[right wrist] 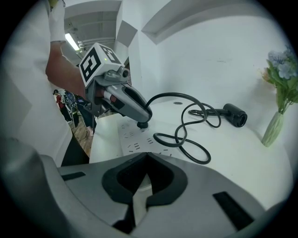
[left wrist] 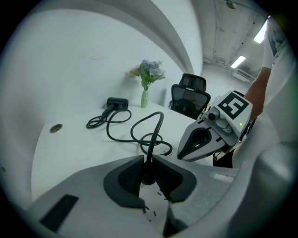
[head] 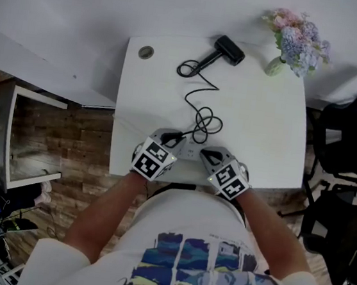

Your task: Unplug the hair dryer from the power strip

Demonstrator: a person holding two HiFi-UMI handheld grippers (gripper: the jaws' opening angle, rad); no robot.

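The black hair dryer (head: 228, 50) lies at the far side of the white table (head: 263, 136). Its cord (head: 197, 96) runs in loops toward me and ends in a black plug (left wrist: 148, 173). The plug stands in the white power strip (head: 190, 152) by the table's front edge. My left gripper (left wrist: 148, 162) is shut on that plug, its pads pressing on both sides, with the cord rising out between them. My right gripper (right wrist: 146, 158) is shut with nothing in it; its tips point down at the strip's right end (right wrist: 135, 139).
A vase of flowers (head: 294, 40) stands at the table's far right corner. A round grommet (head: 145, 52) is at the far left. A black chair (head: 353, 141) stands off the right edge. Wood floor and a white frame (head: 30, 140) lie left.
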